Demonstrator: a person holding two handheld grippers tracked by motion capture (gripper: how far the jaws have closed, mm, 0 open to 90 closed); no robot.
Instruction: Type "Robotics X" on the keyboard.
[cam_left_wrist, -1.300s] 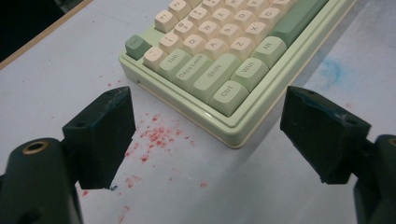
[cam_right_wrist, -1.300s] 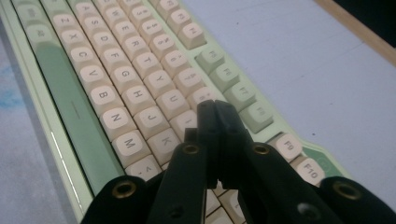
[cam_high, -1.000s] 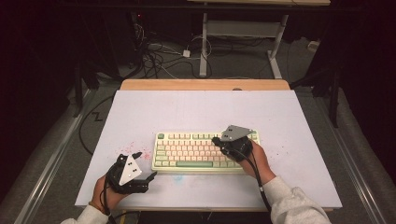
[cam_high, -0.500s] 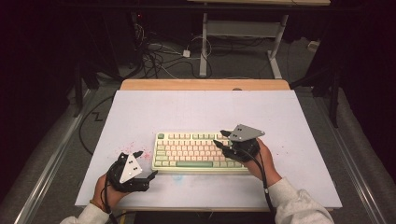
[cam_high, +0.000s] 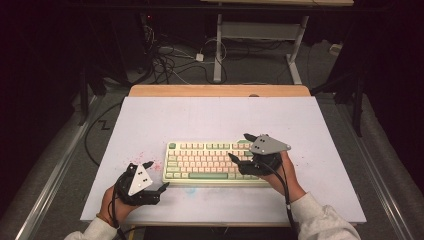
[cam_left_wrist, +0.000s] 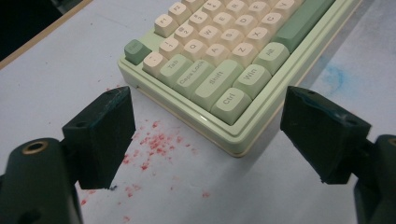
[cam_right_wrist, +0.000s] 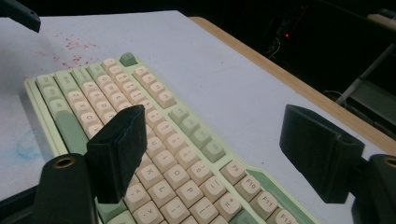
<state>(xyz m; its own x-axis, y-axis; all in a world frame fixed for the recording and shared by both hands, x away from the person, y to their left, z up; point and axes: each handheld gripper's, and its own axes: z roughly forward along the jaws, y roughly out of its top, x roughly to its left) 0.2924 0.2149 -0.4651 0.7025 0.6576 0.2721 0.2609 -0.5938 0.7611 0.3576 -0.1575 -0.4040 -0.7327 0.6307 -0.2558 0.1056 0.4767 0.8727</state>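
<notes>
Holding both tongs spread, we hover the right gripper (cam_high: 241, 149) over the keyboard's (cam_high: 210, 160) right end; our left gripper (cam_high: 156, 175) sits near its left corner, on the mat (cam_high: 200, 120).
</notes>
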